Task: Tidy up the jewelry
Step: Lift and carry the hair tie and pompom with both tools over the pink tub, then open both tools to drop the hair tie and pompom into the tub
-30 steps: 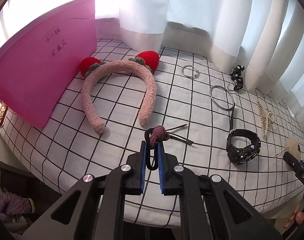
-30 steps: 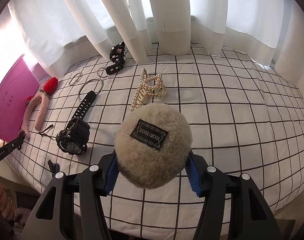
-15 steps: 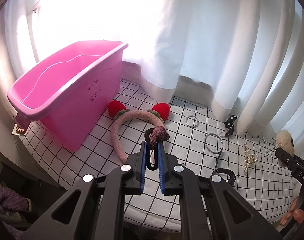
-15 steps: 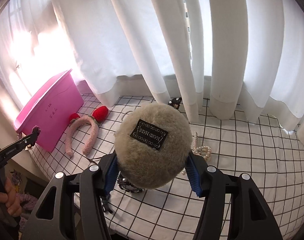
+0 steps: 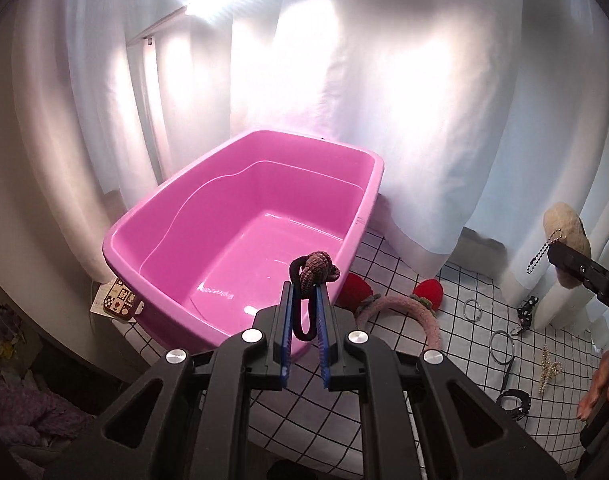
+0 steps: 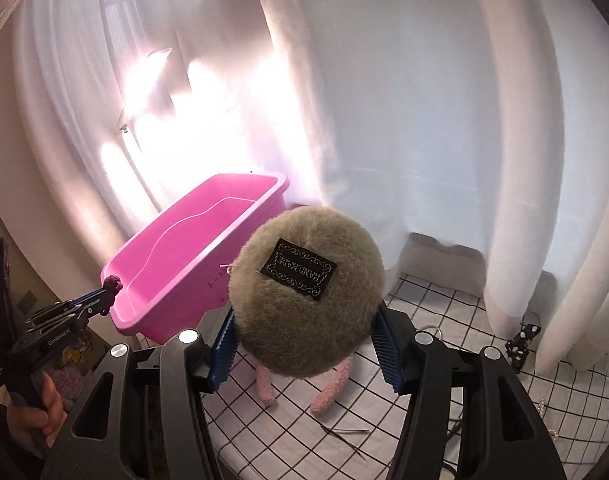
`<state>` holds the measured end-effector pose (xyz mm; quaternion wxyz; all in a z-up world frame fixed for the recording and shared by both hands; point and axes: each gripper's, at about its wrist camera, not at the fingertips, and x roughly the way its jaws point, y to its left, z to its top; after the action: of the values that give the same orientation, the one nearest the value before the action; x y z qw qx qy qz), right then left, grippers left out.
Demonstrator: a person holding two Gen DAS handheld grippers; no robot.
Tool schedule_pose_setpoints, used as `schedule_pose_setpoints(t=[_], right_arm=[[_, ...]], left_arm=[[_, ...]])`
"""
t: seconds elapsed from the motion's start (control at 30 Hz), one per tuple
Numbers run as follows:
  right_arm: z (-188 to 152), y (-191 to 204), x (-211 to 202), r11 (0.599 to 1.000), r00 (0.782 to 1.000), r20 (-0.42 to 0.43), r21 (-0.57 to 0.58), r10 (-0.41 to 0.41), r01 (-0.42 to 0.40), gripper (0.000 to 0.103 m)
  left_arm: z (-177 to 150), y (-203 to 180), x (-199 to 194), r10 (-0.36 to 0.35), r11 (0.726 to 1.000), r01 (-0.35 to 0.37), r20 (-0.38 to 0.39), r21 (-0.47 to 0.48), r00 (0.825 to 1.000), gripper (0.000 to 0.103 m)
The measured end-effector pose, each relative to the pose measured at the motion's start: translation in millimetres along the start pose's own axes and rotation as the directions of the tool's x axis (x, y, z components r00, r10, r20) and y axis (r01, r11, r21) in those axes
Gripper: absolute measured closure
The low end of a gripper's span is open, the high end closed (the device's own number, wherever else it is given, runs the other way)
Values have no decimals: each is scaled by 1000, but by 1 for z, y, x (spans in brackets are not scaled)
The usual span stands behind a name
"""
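My left gripper (image 5: 304, 300) is shut on a black hair tie with a brown knitted knot (image 5: 315, 270), held up in front of the open pink tub (image 5: 244, 240). From the right wrist view the same left gripper (image 6: 106, 292) hangs beside the pink tub's (image 6: 176, 256) near rim. My right gripper (image 6: 304, 340) is shut on a round beige furry pom-pom (image 6: 304, 300) with a black label and a ball chain, raised above the table right of the tub. The pom-pom (image 5: 566, 232) also shows at the right edge of the left wrist view.
On the checked tablecloth (image 5: 456, 344) lie a pink fuzzy headband with red strawberries (image 5: 400, 304), metal rings (image 5: 502, 346), a pearl clip (image 5: 548, 368), a black watch (image 5: 514, 400) and hairpins (image 6: 344, 436). White curtains (image 6: 424, 120) hang behind. A hand (image 6: 36, 404) grips the left handle.
Both grippers rose from the table with their items and swung left toward the pink tub, whose inside now shows. The table items shrank away to the lower right.
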<state>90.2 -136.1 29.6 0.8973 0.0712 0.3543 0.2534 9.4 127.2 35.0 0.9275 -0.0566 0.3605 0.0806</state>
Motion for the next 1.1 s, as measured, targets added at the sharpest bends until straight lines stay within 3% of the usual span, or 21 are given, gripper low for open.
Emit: schedule_pose_setpoints(t=[0.27, 0.53, 0.8, 1.1], right_arm=[[61, 80, 89, 993, 998, -42, -103, 55, -59, 47], [97, 115, 180, 988, 984, -173, -143, 39, -64, 47], [107, 132, 266, 981, 927, -374, -188, -27, -47, 47], [98, 142, 319, 975, 861, -503, -217, -69, -48, 47]], left_arm=[[49, 52, 51, -12, 1000, 11, -24, -18, 1000, 92], [69, 85, 108, -20, 999, 13, -132, -49, 991, 92], [68, 105, 153, -26, 996, 1, -278, -89, 960, 92], [65, 112, 176, -46, 995, 11, -356, -101, 933, 91]])
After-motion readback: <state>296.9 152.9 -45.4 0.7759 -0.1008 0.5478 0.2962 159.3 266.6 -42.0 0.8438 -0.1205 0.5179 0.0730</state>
